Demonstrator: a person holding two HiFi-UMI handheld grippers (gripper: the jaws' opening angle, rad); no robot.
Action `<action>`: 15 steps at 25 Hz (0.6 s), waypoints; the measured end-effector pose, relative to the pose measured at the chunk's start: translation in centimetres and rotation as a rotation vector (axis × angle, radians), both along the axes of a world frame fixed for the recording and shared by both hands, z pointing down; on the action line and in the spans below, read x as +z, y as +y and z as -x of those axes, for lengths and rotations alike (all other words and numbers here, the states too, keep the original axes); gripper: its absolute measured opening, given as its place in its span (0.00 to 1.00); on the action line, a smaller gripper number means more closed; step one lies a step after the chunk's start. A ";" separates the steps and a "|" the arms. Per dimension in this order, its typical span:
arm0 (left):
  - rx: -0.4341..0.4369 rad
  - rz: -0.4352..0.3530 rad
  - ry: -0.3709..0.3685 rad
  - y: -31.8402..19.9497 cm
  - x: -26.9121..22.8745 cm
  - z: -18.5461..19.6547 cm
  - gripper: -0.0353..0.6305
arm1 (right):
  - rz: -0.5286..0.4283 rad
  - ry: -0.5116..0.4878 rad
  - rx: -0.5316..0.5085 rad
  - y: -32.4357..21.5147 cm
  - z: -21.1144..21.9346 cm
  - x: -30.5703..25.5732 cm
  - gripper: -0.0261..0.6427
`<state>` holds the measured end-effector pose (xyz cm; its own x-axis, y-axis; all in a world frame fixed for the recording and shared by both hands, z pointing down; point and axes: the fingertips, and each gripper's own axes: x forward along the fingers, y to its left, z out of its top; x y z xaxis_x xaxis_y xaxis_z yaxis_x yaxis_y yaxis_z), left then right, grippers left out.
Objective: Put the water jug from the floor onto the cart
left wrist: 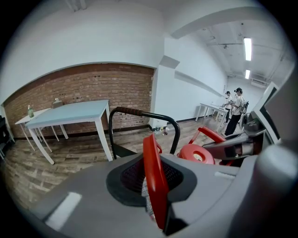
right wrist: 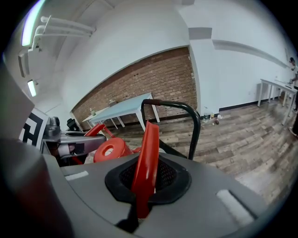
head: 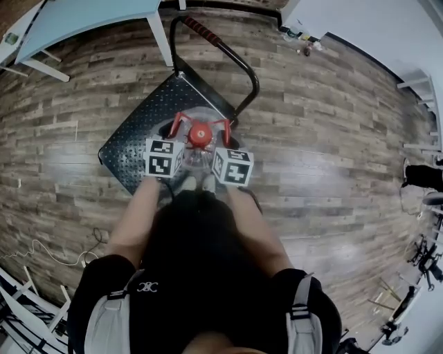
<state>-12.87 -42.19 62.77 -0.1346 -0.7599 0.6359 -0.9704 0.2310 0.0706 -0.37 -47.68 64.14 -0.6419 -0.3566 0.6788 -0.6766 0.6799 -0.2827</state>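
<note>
- Water jug (head: 200, 138) sits at centre of the head view, over the cart (head: 142, 128) deck's 5 o'clock edge, between both grippers; can't tell if its base touches the deck
- Light-blue table (head: 90, 17) at 11 o'clock of the head view, beside the cart, standing on wood floor (head: 62, 187)
- Cart deck is black, studded and diamond-shaped in the head view; its push bar (head: 221, 48) arches at 12 o'clock, with a red-brown grip on the top run
- Left marker cube (head: 163, 157) at 8 o'clock of the jug's red cap (head: 200, 135)
- Left gripper (left wrist: 156, 186): jaws closed tight on the left red handle (left wrist: 153, 176), strap standing on edge between them; cap shows at 2 o'clock in the left gripper view, push bar behind it
- Right marker cube (head: 232, 166) at 4 o'clock of the cap
- Right gripper (right wrist: 143, 181): jaws clamped on the right red handle (right wrist: 145, 158), strap upright and leaning slightly right; cap at 10 o'clock in the right gripper view
- Brick wall (right wrist: 153, 83) behind the table in both gripper views
- Two people (left wrist: 235, 109) stand far off at 3 o'clock of the left gripper view
</note>
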 end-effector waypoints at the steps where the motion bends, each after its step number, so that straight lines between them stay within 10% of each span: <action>1: 0.010 0.011 0.002 -0.4 0.7 0.0 0.11 | 0.004 0.005 0.008 -0.3 0.0 0.6 0.06; 15: 0.253 0.084 -0.004 -6.3 9.8 0.9 0.11 | 0.020 0.127 0.241 -2.9 -0.4 9.5 0.07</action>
